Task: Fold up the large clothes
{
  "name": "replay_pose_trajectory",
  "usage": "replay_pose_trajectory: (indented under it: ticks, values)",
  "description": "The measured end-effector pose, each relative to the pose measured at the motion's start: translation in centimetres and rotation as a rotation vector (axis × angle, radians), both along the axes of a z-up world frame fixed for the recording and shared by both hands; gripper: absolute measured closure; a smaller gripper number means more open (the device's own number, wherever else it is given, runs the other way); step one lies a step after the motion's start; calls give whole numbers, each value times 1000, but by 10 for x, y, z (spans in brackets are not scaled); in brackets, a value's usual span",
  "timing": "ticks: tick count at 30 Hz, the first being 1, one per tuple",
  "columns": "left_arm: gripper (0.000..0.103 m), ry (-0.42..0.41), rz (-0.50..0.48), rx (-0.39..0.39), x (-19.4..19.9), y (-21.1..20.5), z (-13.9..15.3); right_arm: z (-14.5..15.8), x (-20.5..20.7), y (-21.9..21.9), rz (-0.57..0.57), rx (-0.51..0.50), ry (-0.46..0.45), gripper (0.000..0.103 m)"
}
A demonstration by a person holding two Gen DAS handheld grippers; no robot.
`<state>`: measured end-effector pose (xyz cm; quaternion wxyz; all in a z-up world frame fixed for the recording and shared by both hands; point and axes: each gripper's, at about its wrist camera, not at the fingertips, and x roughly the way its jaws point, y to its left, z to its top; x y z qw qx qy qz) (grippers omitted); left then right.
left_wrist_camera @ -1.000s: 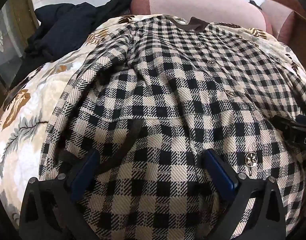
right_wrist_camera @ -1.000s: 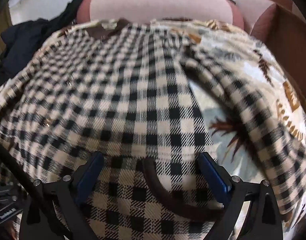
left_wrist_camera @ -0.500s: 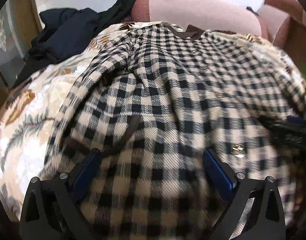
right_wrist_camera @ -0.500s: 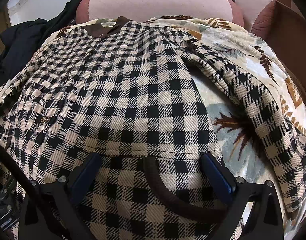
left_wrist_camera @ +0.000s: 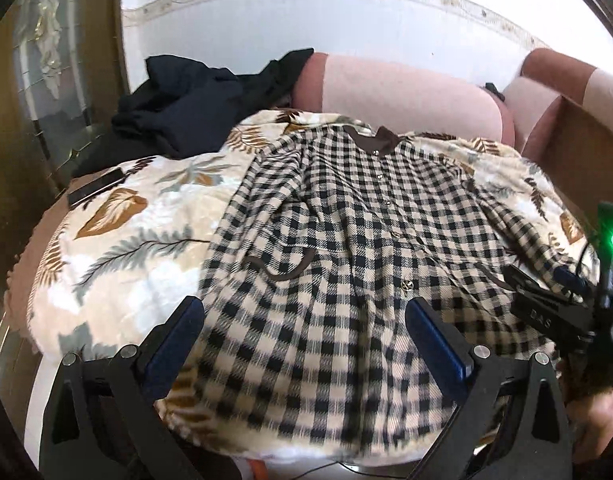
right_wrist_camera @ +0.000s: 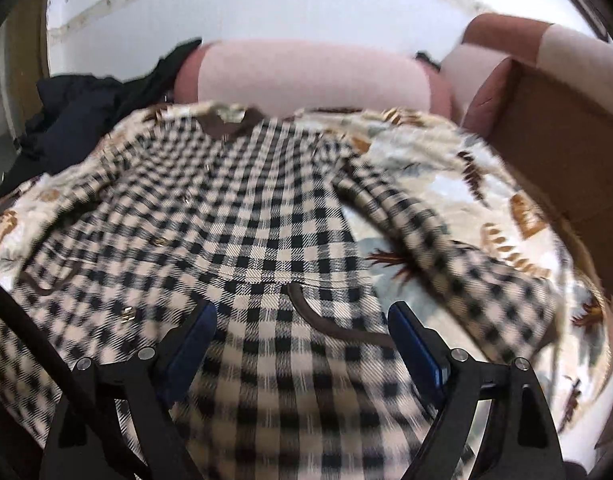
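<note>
Coat: thick woven check, black on cream, coarse twill texture, brown collar at the far end, small metal buttons down the front placket, brown-piped curved pocket openings on both sides. It lies face up and spread flat on the blanket, collar away from the cameras, hem near the grippers. The sleeve on the right side angles out from the body, blanket showing between it and the body; the other sleeve lies folded along the left edge. Some wrinkles across the middle.

Left gripper: blue-padded fingers wide apart over the hem area, nothing between them; whether they touch the cloth is hard to say from this angle. Right gripper: fingers apart too, above the lower front by the pocket piping; view motion-blurred.

Blanket is plush, cream with brown and grey leaf prints, draped over a rounded sofa seat. Pink sofa back with darker rose trim behind. Dark clothes heaped at the far left. White wall with a patterned border strip; wood-framed glass door on the left.
</note>
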<state>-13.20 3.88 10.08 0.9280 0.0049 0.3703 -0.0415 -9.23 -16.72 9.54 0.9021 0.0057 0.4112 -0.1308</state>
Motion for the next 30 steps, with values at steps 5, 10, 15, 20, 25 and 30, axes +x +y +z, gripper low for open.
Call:
replay_pose_trajectory:
  ticks: [5,10,15,20,25,30]
  values:
    - [2,-6,16,9,-26,3,3,16,-36,11,3,13,-22,12]
    - [2,-26,-2,4,-18,-1,31,40,-48,12,16,-3,-34,12]
    - [2,-40,5,-13,10,-5,69,67,-38,-4,12,153,8,12]
    - [2,-13,50,-57,25,-3,52,60,-38,10,-10,123,-11,12]
    - [2,76,106,-48,29,6,-1,26,-28,27,-23,55,28,12]
    - [2,154,116,-42,30,18,-37,-3,-15,49,-11,46,90,12]
